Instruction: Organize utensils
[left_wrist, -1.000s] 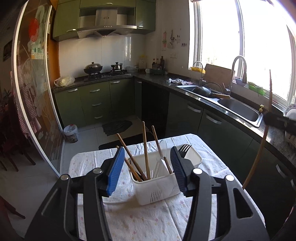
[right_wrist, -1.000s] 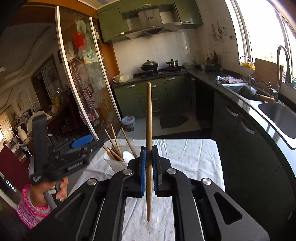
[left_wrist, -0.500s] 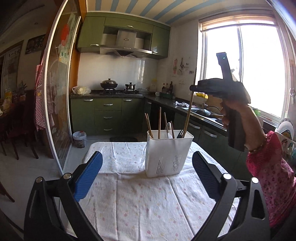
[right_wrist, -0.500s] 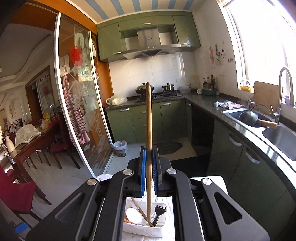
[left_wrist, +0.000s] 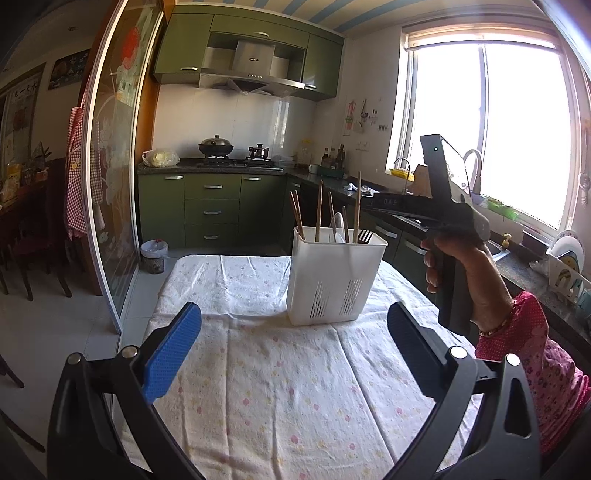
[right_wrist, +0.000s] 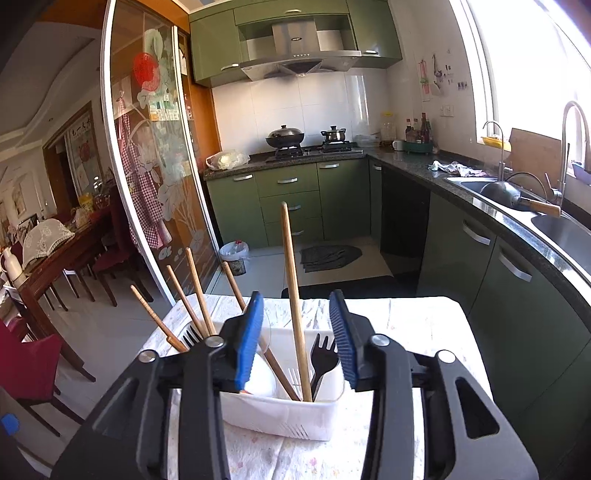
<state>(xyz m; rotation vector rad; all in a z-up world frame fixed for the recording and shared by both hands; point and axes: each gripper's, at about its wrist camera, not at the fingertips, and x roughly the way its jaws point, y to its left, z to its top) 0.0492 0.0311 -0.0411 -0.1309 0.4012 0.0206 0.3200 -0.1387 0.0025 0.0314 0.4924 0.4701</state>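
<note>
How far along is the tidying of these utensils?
Nearly done, it seems. Chopsticks, a fork and a spoon stand in the caddy. The right tool has just been opening around the last chopstick. The left tool is open, empty. Nothing loose shows on the cloth.

We record strong daylight from the window, blown out to white, with glare spreading over the sink beside it. Left of the window the room dims toward the glass door. Fisheye bending is heavy at the edges; corners vignette black. Focus seems sharp, though detail near the window is perhaps washed out.
</note>
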